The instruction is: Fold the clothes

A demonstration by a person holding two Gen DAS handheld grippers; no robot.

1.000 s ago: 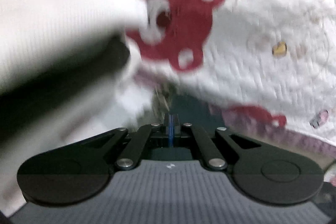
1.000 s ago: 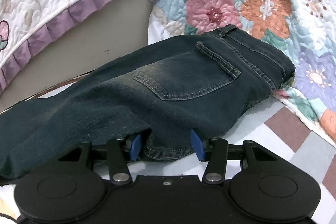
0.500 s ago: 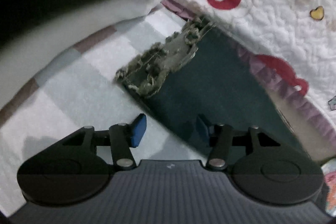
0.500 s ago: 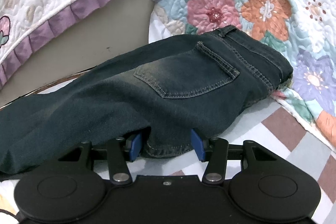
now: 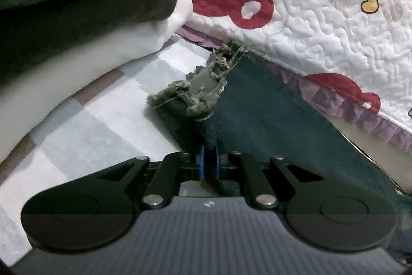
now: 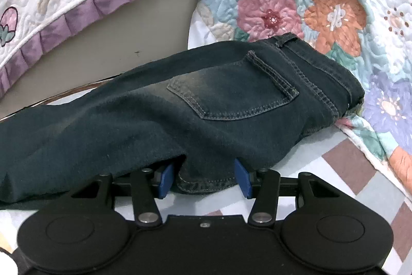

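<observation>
Dark blue jeans [image 6: 180,110] lie on a checked sheet, folded lengthwise, back pocket up and waistband at the right. In the left wrist view their leg [image 5: 257,120] runs toward a frayed hem [image 5: 206,84]. My left gripper [image 5: 209,164] is shut on the leg's near edge, with denim pinched between the blue pads. My right gripper [image 6: 204,178] stands open at the seat's lower edge, and a stitched fold of denim lies between its blue fingers [image 6: 166,179] without being clamped.
A stack of folded clothes [image 5: 77,9], white, green and dark, rests at the left. A white quilt [image 5: 322,17] with red bears and a purple frill borders the jeans behind. A floral quilt [image 6: 334,12] lies to the right. Checked sheet [image 5: 90,133] shows in front.
My left gripper came down from the blurred quilt view to the jeans leg, opened over its edge, then shut on it. The right gripper and jeans seat have stayed put.
</observation>
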